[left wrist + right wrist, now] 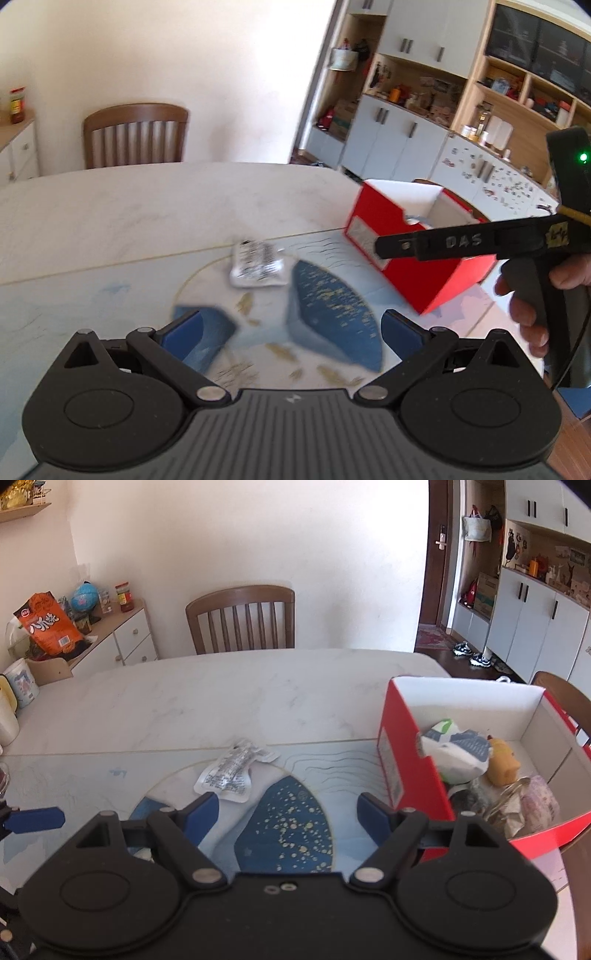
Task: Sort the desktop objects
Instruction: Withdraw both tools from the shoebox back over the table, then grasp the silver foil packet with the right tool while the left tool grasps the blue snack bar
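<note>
A crumpled silver foil packet (233, 774) with black print lies on the blue-and-white mat (284, 823), just beyond my right gripper (290, 812), which is open and holds nothing. In the left wrist view the same packet (258, 264) appears blurred, ahead of my open, empty left gripper (291, 334). The red cardboard box (406, 760) stands at the right; it holds a white-and-blue pouch (458, 749), a yellow toy (502, 762) and other items. The right gripper's body, marked DAS, and a hand (524, 310) cross in front of the red box (376, 221).
A white marble-look table (221, 694) stretches behind the mat. A wooden chair (242, 618) stands at its far side, another chair back (565, 694) at the right. A mug (21, 681) sits at the table's left edge. A sideboard and cupboards line the walls.
</note>
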{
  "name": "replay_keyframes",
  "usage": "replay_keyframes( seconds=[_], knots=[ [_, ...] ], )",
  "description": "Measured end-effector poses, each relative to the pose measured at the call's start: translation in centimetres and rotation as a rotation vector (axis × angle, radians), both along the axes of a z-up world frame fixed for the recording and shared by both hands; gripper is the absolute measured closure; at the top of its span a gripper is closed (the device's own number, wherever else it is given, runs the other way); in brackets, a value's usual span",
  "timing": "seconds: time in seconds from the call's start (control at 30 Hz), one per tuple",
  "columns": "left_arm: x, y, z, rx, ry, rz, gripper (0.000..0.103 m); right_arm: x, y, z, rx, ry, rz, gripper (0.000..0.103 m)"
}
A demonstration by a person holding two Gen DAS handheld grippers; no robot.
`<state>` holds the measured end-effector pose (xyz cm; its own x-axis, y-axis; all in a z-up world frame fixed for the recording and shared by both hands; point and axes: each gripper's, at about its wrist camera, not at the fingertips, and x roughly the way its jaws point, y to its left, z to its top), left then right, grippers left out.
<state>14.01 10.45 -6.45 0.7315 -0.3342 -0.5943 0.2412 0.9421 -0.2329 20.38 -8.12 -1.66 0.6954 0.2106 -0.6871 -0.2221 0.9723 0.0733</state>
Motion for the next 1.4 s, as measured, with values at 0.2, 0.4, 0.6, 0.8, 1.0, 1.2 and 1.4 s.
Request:
replay_keyframes(
  seconds=[0.2,0.4,0.6,0.8,1.0,1.2,1.4],
  knots=[
    [-0.7,1.7,-1.6,0.032,0.023,0.033,0.000,0.4,1.2,-0.9,-0.002,0.010,0.012,0.021],
    [-1.2,2.7,-2.7,0.053,0.034,0.075,0.000,1.4,2.3,-1.8,-0.006,0.010,0.020,0.021],
    [-2.1,3.7,-4.4,0.088,0.068,0.091,0.000,2.4,3.8,-3.1,-0.019,0.016,0.051,0.021],
    [-3.1,5.0,-6.3,0.097,0.122,0.127,0.000,3.2,5.2,-4.3,-0.020,0.037,0.066,0.021],
    [-3.5,5.5,-7.5,0.125,0.144,0.134,0.000,4.0,6.4,-5.0,-0.030,0.047,0.090,0.021],
    [-3.2,4.8,-8.2,0.119,0.177,0.102,0.000,5.3,7.0,-5.6,-0.040,0.047,0.092,0.021],
    [-1.6,2.4,-8.3,0.140,0.163,0.044,0.001,7.5,7.4,-6.5,-0.049,0.055,0.082,0.021]
  ],
)
